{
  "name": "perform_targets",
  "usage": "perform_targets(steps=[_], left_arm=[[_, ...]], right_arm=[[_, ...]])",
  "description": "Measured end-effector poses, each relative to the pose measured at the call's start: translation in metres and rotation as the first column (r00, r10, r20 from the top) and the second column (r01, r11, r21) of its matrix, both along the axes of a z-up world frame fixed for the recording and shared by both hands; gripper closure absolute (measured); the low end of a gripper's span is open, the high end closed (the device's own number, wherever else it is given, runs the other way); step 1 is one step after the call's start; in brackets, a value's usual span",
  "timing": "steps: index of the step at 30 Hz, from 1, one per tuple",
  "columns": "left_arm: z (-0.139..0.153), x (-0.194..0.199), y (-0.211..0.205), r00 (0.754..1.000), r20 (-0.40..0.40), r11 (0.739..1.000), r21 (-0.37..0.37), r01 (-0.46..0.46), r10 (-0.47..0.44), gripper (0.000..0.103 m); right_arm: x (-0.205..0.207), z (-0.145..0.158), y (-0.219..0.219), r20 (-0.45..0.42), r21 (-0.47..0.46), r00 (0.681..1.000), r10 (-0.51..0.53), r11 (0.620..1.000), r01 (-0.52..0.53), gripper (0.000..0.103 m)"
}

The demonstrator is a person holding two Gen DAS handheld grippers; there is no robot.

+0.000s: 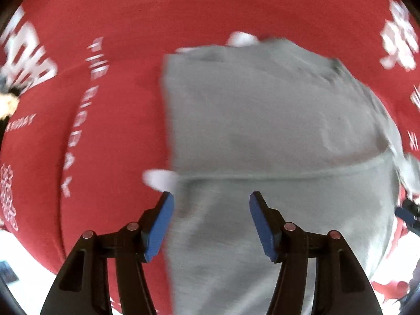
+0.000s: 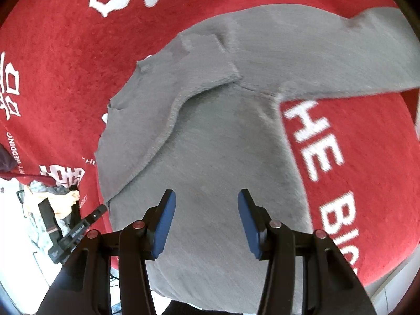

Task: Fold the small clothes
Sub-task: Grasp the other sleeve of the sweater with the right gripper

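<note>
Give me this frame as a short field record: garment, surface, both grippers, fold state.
garment: gray shirt, lying flat on the cloth
surface: red cloth with white lettering
fold state: one sleeve folded in over the body; other sleeve stretched out to the side
left gripper: open, blue fingers over the shirt, holding nothing
right gripper: open, over the shirt's body, holding nothing
image quality: left wrist view motion-blurred
clutter: pile of other clothes at the cloth's edge

plain grey knit garment (image 2: 210, 157), unpatterned, lies on a red plush cloth (image 2: 65, 52) printed with white lettering and white chinese characters. both grippers have blue finger pads (image 1: 160, 225) on black frames.
</note>
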State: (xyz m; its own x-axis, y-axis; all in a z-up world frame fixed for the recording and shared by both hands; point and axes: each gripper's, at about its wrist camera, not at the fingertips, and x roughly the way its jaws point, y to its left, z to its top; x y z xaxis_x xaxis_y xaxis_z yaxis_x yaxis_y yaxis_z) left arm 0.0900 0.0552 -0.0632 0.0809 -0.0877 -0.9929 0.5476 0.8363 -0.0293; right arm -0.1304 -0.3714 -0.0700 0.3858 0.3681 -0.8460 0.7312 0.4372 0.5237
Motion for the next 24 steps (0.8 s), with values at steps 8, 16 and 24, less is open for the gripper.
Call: perform_targets(steps=[8,16,24], left_arm=[[0.003,-0.044,-0.101,0.991,-0.025,0.988,-0.087,0.127,-0.129,0.041],[-0.013,-0.041,-0.176,0.997,0.021,0.991,-0.106,0.076,-0.074,0.041],[-0.027,-0.053,-0.188,0.993,0.062,0.993,-0.067,0.102,-0.098,0.039]], right_arm=[[-0.035,0.003,-0.022,-0.002,-0.004,0.999,-0.050,0.999,0.050,0.049],[0.004,-0.019,-0.053,0.199,0.120,0.964,-0.178,0.980,0.156,0.050],[0.052,-0.043,-0.070,0.151,0.071,0.970,-0.190,0.981,0.181,0.093]])
